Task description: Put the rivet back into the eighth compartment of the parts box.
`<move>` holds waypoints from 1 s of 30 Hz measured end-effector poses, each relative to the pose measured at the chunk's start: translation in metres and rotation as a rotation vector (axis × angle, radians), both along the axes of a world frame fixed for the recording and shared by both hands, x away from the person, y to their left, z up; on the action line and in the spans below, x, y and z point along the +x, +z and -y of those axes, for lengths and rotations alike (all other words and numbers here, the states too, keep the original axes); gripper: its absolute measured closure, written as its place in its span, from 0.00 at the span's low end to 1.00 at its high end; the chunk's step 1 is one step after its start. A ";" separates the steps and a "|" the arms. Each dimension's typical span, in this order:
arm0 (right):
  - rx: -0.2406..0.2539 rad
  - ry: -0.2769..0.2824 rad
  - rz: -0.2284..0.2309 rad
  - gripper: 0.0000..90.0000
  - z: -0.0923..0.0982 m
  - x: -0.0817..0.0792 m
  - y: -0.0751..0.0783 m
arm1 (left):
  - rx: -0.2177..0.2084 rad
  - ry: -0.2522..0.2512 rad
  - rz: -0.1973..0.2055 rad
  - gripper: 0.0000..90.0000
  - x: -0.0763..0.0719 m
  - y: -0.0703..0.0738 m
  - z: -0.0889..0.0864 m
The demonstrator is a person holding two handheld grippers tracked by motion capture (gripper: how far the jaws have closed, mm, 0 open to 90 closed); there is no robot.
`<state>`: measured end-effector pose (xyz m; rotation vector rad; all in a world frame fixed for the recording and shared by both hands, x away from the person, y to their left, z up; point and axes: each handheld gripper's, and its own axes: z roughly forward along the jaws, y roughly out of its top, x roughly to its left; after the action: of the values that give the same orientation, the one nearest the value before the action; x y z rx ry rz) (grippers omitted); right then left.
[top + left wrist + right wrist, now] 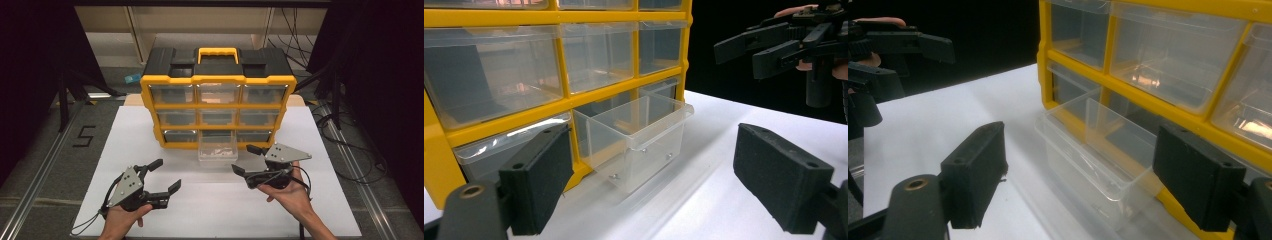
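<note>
White table (150, 130) underneath all. Yellow organizer (217, 107) at 12 o'clock, nine clear drawers. Bottom-middle drawer (217, 149) pulled out, small screws (642, 150) inside. Left gripper (161, 176) at 7 o'clock, jaws spread wide, empty. Right gripper (246, 160) at 5 o'clock, just beside drawer, likewise released.

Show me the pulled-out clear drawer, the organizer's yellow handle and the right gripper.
pulled-out clear drawer (217, 154): high view, its front wall.
yellow handle (217, 50): high view, top bar.
right gripper (246, 159): high view, gap between its open jaws.
</note>
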<state>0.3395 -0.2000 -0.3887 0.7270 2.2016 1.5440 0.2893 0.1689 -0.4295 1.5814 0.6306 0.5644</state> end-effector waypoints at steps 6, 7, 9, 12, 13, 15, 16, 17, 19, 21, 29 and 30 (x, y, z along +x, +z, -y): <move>0.007 0.006 0.003 0.24 0.003 -0.005 -0.007 | 0.000 -0.001 -0.001 0.18 0.000 0.000 0.000; 0.011 0.003 0.008 0.24 0.004 -0.006 -0.008 | 0.000 -0.001 -0.001 0.18 0.000 0.000 0.000; 0.014 0.002 0.014 0.24 0.006 -0.007 -0.010 | 0.000 -0.001 -0.001 0.18 0.000 0.000 0.000; 0.030 -0.006 0.008 0.24 0.008 -0.010 -0.012 | 0.001 -0.003 -0.001 0.18 0.000 0.000 0.000; 0.029 -0.007 0.018 0.23 0.009 -0.010 -0.012 | 0.001 -0.004 -0.001 0.18 0.000 0.000 0.000; 0.025 -0.017 -0.005 0.22 0.011 -0.013 -0.012 | 0.003 -0.003 -0.002 0.18 0.000 0.000 0.001; 0.026 -0.019 -0.004 0.22 0.012 -0.013 -0.013 | -0.004 -0.011 0.005 0.18 0.001 -0.001 0.001; 0.026 -0.016 0.010 0.22 0.013 -0.013 -0.013 | 0.004 -0.004 -0.001 0.18 0.000 0.000 0.001; 0.027 -0.019 -0.008 0.22 0.014 -0.015 -0.013 | 0.003 -0.003 -0.003 0.18 0.000 -0.001 0.001; 0.029 -0.019 -0.009 0.22 0.016 -0.016 -0.014 | 0.005 -0.004 -0.002 0.18 0.000 -0.001 0.001; 0.038 -0.033 0.004 0.22 0.019 -0.019 -0.018 | 0.005 -0.005 -0.004 0.18 0.000 -0.001 0.001; 0.035 -0.029 0.004 0.22 0.020 -0.020 -0.018 | 0.005 -0.005 -0.003 0.18 0.000 -0.001 0.001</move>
<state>0.3198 -0.2200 -0.4069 0.7629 2.1567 1.5714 0.2896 0.1681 -0.4300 1.5881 0.6280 0.5598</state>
